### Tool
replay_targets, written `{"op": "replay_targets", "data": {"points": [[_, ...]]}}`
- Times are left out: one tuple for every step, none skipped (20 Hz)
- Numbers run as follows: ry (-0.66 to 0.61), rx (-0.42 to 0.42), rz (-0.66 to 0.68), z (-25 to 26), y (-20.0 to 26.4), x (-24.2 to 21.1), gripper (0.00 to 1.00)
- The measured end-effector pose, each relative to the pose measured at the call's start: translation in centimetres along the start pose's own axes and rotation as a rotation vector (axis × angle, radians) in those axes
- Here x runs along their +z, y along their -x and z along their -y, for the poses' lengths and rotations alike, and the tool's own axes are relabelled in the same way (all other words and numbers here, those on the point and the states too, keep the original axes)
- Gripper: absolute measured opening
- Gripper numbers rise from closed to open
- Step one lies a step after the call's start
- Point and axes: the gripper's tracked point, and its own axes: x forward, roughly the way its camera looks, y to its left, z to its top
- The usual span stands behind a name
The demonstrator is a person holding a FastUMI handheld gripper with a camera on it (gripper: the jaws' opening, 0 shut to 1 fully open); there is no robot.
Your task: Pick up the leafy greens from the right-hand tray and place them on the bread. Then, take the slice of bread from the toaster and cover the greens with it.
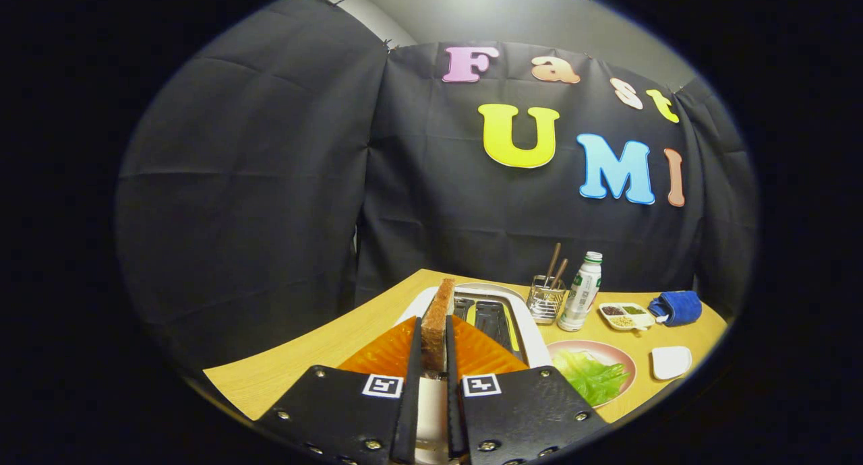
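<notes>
Now, toaster (pixel 519 317) on wooden table (pixel 303 364), orange tray (pixel 377 354) beside it, greens (pixel 593 377) lying on pink plate (pixel 623 357) off right, tongs (pixel 431 357) clamped on upright bread slice (pixel 437 323).

Bread (pixel 437 323) between the tongs (pixel 431 367): lower part hidden behind the fingers (pixel 412 384), so whether both press it is unclear. Orange plate (pixel 377 354) under it, near half covered by the tongs' bodies. Toaster (pixel 519 317) just beyond: left slot blocked by the bread, front end behind the tongs. Plate (pixel 617 357) right of the tongs: its near-left part is covered by the right finger mount. Tray (pixel 626 315) further right: contents too small to tell. Bottle (pixel 581 291) label unreadable. Counter (pixel 290 364) near edge cut off.
</notes>
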Motion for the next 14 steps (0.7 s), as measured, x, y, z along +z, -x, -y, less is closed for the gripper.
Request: {"op": "replay_targets", "data": {"points": [[-0.006, 0.008, 0.002, 0.3, -0.3, -0.3, 0.12], [-0.007, 0.001, -0.001, 0.7, 0.2, -0.2, 0.12], [-0.005, 0.017, 0.001, 0.5, 0.0, -0.1, 0.06], [-0.001, 0.035, -0.006, 0.1, -0.1, 0.0, 0.06], [0.001, 0.045, -0.004, 0.2, 0.0, 0.0, 0.06], [-0.005, 0.051, -0.001, 0.5, 0.1, 0.3, 0.06], [-0.016, 0.057, -0.005, 0.5, 0.4, 0.5, 0.06], [-0.026, 0.058, -0.001, 0.7, 0.5, 0.8, 0.06], [-0.026, 0.058, 0.004, 1.3, 0.4, 1.0, 0.06], [-0.027, 0.060, 0.005, 1.4, 0.6, 1.4, 0.06], [-0.026, 0.064, 0.012, 1.3, 0.7, 1.8, 0.06], [-0.021, 0.067, 0.022, 1.3, 1.0, 2.2, 0.06], [-0.019, 0.068, 0.031, 1.5, 1.1, 2.6, 0.06], [-0.021, 0.066, 0.041, 1.6, 1.3, 3.1, 0.06]]}}
